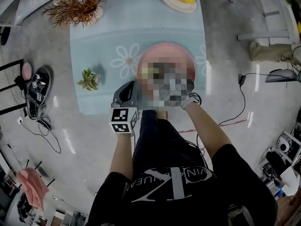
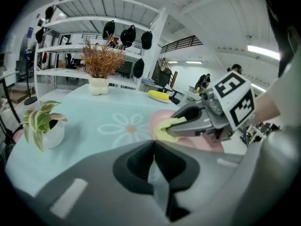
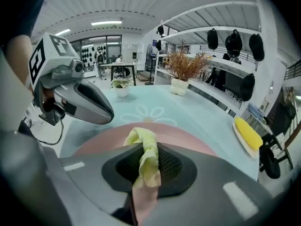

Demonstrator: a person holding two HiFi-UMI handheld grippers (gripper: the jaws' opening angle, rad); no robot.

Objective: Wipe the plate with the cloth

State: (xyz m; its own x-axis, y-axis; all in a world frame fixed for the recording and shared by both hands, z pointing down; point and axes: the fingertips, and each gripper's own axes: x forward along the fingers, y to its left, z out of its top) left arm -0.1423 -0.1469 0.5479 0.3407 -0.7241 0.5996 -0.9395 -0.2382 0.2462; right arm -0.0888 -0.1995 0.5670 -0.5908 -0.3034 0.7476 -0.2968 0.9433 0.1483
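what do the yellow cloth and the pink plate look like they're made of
The cloth looks like thin, soft fabric, possibly microfibre: it is matte pale yellow and crumples into folds where the right gripper pinches it. The plate has a smooth, uniform pink surface. It could be glazed ceramic or hard plastic; the views do not settle which.

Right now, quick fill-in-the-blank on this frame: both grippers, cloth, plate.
1. The right gripper is shut on a ___ cloth.
2. That cloth is held over a ___ plate.
3. The left gripper has its jaws together and holds ___.

Missing words: yellow; pink; nothing.
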